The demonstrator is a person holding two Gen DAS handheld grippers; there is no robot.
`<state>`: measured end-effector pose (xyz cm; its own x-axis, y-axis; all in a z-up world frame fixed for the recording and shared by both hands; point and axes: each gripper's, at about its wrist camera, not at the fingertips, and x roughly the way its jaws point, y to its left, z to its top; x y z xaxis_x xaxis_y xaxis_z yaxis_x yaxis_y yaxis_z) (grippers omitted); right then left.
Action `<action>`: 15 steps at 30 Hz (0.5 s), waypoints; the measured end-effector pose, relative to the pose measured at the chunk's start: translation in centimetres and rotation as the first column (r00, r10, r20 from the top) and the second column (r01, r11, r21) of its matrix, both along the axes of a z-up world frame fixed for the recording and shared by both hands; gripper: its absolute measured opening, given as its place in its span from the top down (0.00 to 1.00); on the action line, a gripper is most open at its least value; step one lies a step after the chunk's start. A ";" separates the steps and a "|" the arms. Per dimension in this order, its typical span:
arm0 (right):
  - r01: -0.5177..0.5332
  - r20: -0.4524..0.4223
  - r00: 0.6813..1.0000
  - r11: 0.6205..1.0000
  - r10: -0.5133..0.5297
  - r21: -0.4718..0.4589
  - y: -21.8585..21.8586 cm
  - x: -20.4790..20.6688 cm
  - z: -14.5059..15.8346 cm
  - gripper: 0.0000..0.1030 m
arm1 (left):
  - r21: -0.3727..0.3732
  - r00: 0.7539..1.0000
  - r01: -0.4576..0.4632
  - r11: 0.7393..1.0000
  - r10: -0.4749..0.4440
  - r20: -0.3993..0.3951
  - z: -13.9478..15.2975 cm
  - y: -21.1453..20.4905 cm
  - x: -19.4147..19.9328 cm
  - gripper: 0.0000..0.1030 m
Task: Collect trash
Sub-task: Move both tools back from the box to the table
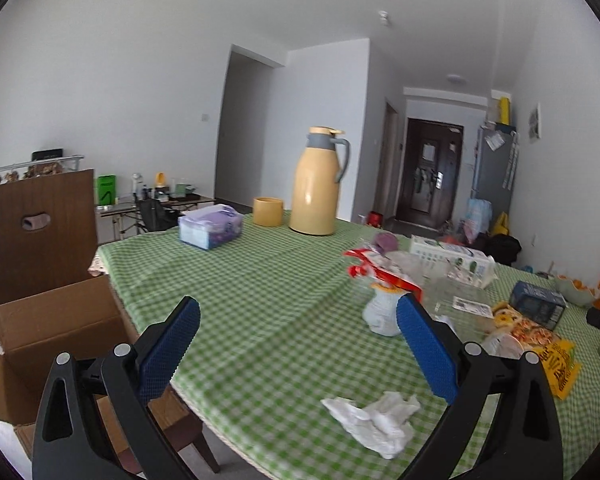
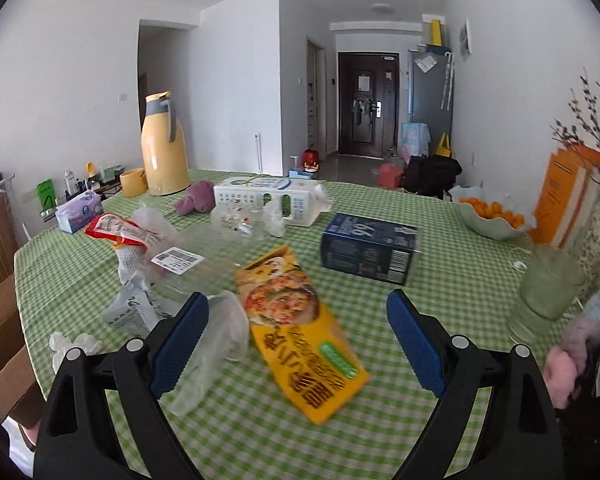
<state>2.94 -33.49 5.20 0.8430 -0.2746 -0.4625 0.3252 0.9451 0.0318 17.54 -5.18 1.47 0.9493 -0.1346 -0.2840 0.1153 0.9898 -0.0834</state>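
Green-checked tablecloth (image 1: 260,300) holds, at nine o'clock off its edge, an open brown cardboard box (image 1: 40,344), then the empty, spread left gripper (image 1: 298,344) above a crumpled white tissue (image 1: 374,420), then the equally spread right gripper (image 2: 298,328) straddling a yellow food packet (image 2: 300,332).

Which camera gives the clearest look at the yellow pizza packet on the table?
The right wrist view: the yellow pizza packet lies nearly whole between the fingers, picture and lettering visible. In the left wrist view it sits at the right edge, distorted and partly hidden behind the right finger.
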 end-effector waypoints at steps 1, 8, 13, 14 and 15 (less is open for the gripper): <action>-0.001 0.000 1.000 1.000 0.001 0.005 -0.3 -0.3 -0.1 0.16 | 0.006 1.000 0.014 1.000 -0.014 -0.007 0.0 -0.6 0.0 0.07; -0.023 -0.043 0.999 0.998 0.025 0.052 -1.1 -0.7 -1.3 0.16 | 0.000 0.992 0.103 0.995 -0.103 -0.072 -0.8 -1.3 -0.4 0.07; -0.057 -0.061 0.996 0.996 0.061 0.061 -1.0 -0.8 -2.2 0.16 | 0.043 0.944 0.281 0.959 -0.268 -0.191 -3.1 -2.9 -0.7 0.07; -0.059 -0.070 0.996 0.996 0.063 0.060 -1.0 -0.7 -2.4 0.16 | 0.065 0.937 0.300 0.952 -0.281 -0.207 -3.6 -3.4 -0.8 0.07; -0.060 -0.076 0.995 0.996 0.065 0.060 -1.0 -0.6 -2.6 0.16 | 0.088 0.930 0.318 0.944 -0.293 -0.220 -4.2 -4.0 -0.7 0.07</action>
<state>2.30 -34.46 2.57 0.8184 -0.1931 -0.5413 0.2690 0.9610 0.0638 16.85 -9.21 -2.70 0.7888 -0.3616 -0.4970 0.4068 0.9133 -0.0189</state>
